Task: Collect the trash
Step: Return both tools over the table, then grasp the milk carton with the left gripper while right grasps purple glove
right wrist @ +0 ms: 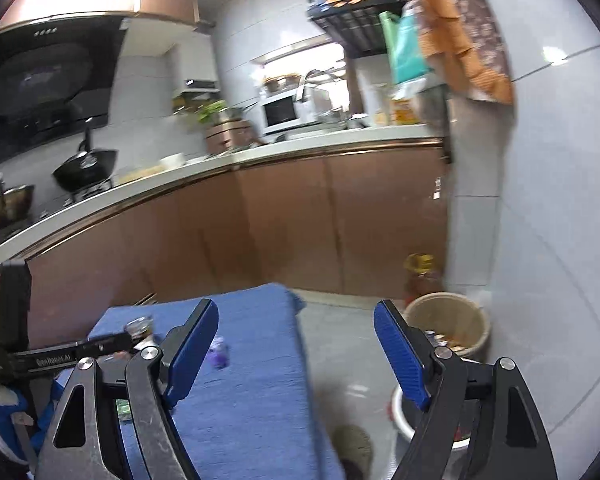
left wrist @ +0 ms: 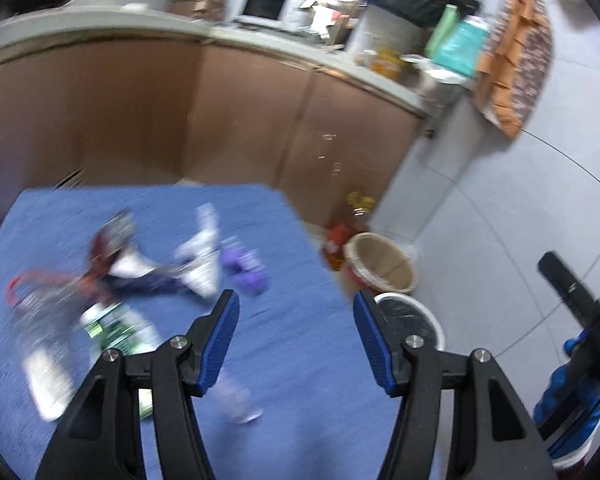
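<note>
Several pieces of trash lie on a blue cloth-covered table (left wrist: 292, 360): a purple crumpled wrapper (left wrist: 246, 270), a white wrapper (left wrist: 202, 256), a dark red packet (left wrist: 108, 248) and a green-and-white packet (left wrist: 116, 330). All are blurred. My left gripper (left wrist: 296, 320) is open and empty above the table's right part. My right gripper (right wrist: 296, 340) is open and empty, above the table's right edge (right wrist: 300, 360). The purple wrapper (right wrist: 219, 354) shows by its left finger. A beige bin (right wrist: 448, 322) and a white bin (right wrist: 404, 416) stand on the floor to the right.
Brown kitchen cabinets (right wrist: 300, 220) with a white counter run behind the table. A wok (right wrist: 86, 168) and microwave (right wrist: 284, 112) are on the counter. An oil bottle (right wrist: 420, 276) stands by the beige bin (left wrist: 384, 264). The white bin (left wrist: 412, 320) sits on grey floor tiles.
</note>
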